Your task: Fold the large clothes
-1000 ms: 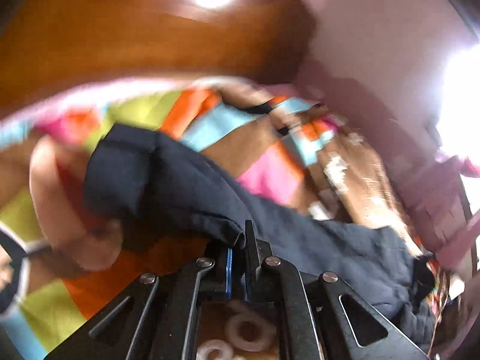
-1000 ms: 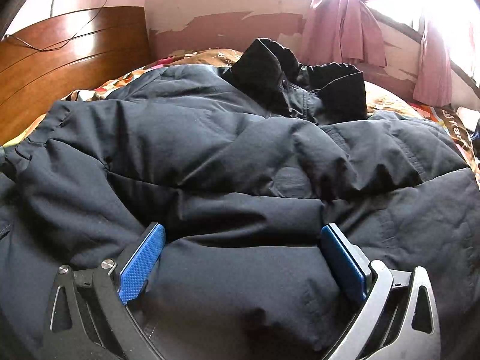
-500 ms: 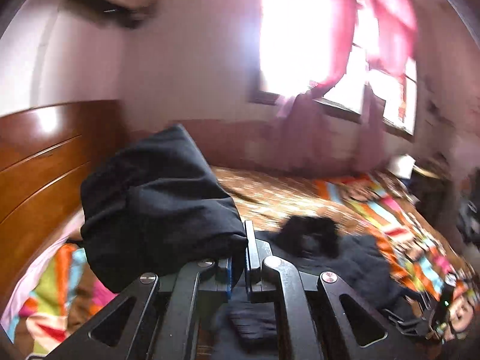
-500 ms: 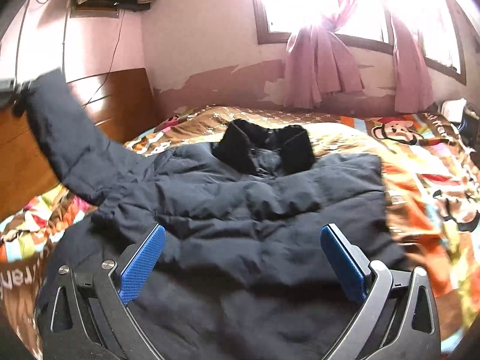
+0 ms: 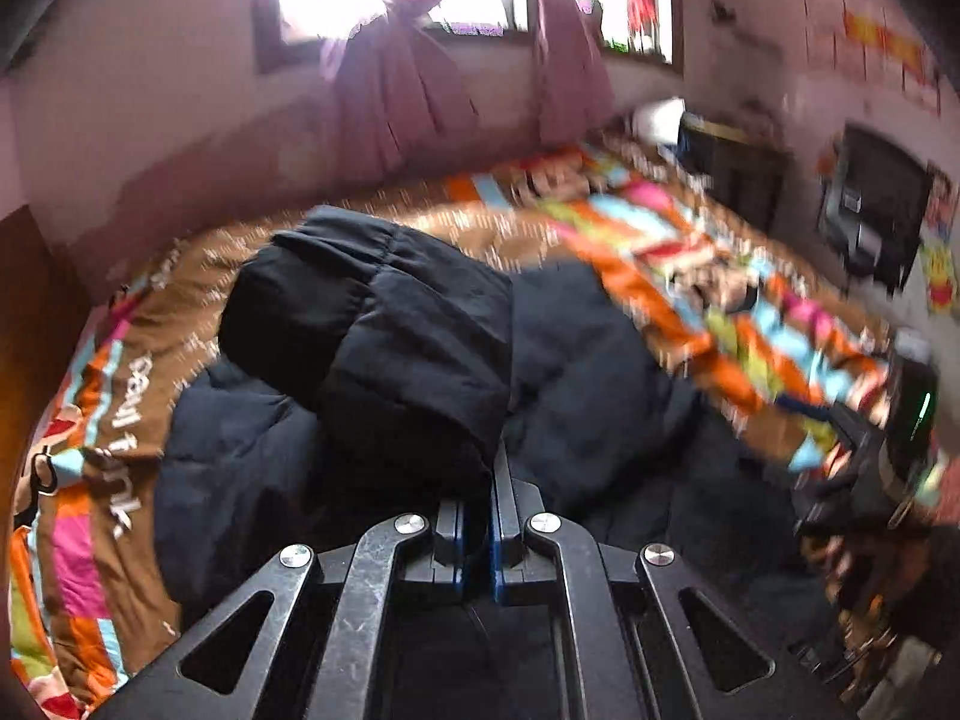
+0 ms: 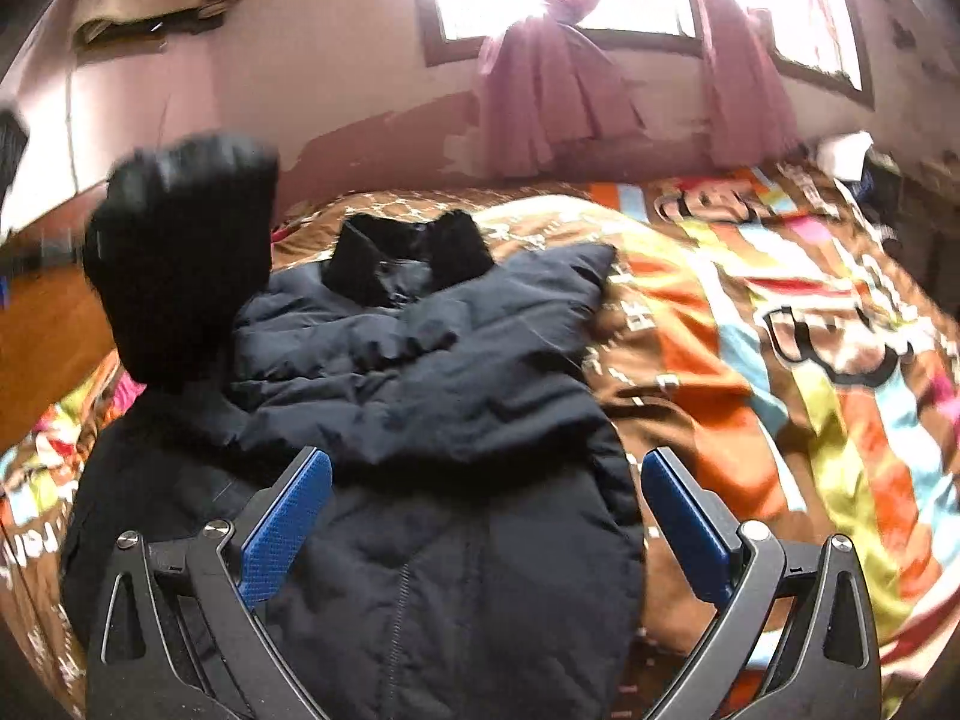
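A dark navy puffer jacket (image 6: pixel 456 396) lies front up on the bed, its black collar (image 6: pixel 414 258) toward the window wall and its right sleeve folded across the chest. My left gripper (image 5: pixel 477 480) is shut on the jacket's left sleeve (image 5: pixel 384 336) and holds it up above the jacket's body (image 5: pixel 588 384). The lifted sleeve shows blurred in the right wrist view (image 6: pixel 180 264) at the left. My right gripper (image 6: pixel 480 510) is open and empty, hovering above the jacket's lower front.
The bed carries a bright patterned blanket (image 6: pixel 780 360). A wooden headboard (image 6: pixel 42 330) stands at the left. Pink curtains (image 6: pixel 552 96) hang at the bright window behind the bed. Dark furniture and a screen (image 5: pixel 870 210) stand past the bed's right side.
My left gripper has lifted the sleeve from the blanket and swung it over the jacket's body. My right gripper has pulled up and back from the jacket, still open.
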`<state>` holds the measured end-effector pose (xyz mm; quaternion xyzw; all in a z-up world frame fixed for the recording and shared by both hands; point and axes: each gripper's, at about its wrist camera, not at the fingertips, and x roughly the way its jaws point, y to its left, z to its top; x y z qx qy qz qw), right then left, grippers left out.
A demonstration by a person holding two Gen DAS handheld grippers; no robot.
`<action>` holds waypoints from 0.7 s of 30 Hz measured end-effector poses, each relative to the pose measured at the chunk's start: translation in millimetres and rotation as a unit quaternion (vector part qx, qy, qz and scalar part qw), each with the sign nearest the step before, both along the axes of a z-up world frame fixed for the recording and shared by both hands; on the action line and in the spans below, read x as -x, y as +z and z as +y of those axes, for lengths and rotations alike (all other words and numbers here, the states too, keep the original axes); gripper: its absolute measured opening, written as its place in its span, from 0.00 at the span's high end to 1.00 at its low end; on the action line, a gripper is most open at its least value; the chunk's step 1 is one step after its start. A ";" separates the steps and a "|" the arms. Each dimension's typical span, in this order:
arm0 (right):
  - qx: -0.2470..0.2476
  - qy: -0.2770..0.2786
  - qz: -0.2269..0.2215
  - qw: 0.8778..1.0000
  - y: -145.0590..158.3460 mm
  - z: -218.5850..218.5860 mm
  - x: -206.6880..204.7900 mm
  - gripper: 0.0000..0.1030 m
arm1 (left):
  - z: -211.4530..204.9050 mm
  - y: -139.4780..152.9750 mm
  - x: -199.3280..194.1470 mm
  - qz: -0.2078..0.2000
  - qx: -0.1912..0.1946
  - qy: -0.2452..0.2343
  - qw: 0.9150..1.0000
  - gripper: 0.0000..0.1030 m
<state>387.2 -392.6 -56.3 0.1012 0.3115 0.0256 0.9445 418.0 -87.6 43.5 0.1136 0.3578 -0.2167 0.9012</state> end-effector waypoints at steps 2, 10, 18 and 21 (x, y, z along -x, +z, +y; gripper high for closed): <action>-0.019 -0.009 0.012 1.000 -8.4 -3.8 -2.8 0.01 | -6.6 -20.1 1.6 0.026 -0.016 -0.016 0.999 0.95; -0.081 -0.009 0.033 0.996 -27.4 -7.7 -13.5 0.01 | -1.6 -65.3 18.0 0.092 -0.062 -0.042 0.993 0.86; -0.172 0.074 0.020 0.982 -27.7 17.2 -16.1 0.01 | 16.1 -74.4 38.6 0.085 -0.056 -0.043 0.994 0.29; -0.226 0.099 0.049 0.968 -39.1 25.5 -22.5 0.01 | 31.0 -74.4 42.8 0.095 -0.037 -0.026 0.994 0.29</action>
